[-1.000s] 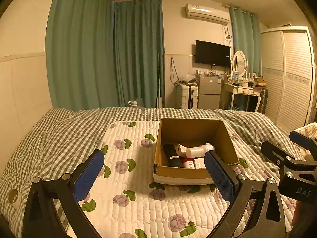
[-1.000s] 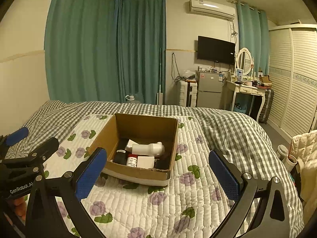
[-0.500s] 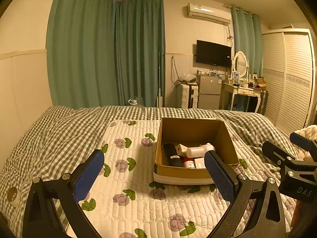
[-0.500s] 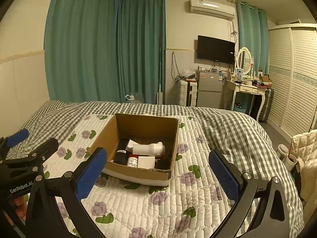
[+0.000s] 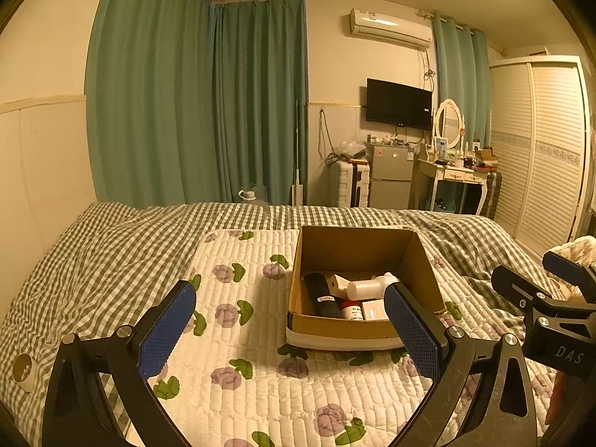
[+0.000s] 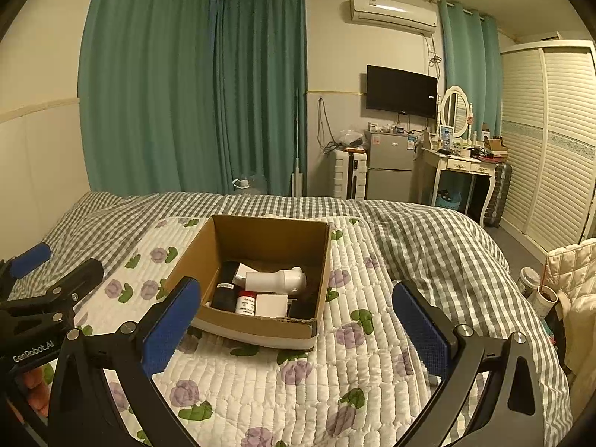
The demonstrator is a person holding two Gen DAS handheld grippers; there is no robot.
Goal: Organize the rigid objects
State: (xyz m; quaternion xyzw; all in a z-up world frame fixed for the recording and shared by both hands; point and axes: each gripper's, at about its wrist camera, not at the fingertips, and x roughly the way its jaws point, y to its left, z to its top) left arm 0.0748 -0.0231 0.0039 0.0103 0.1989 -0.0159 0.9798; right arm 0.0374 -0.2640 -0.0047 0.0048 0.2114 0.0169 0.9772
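Note:
An open cardboard box point(image 5: 327, 329) point(image 6: 257, 326) sits on a quilted floral mat on the bed. Inside lie a white bottle point(image 5: 368, 287) point(image 6: 277, 280), a black bottle point(image 5: 322, 296) point(image 6: 222, 294), a red-capped jar point(image 6: 246, 302) and a small white box point(image 6: 271, 304). My left gripper point(image 5: 288, 326) is open and empty, held above the mat in front of the box. My right gripper point(image 6: 298, 326) is open and empty, also short of the box. Each gripper shows at the edge of the other's view.
The floral mat point(image 5: 238, 354) lies on a grey checked duvet point(image 5: 93, 260). A roll of tape point(image 5: 24, 372) lies on the duvet at the left. Beyond the bed stand a small fridge point(image 6: 387, 173), a dressing table point(image 6: 462, 165) and a wardrobe point(image 6: 558, 141). Cups point(image 6: 536, 290) stand right of the bed.
Both views have drifted very slightly; the grippers stay open and the box and its contents have not moved.

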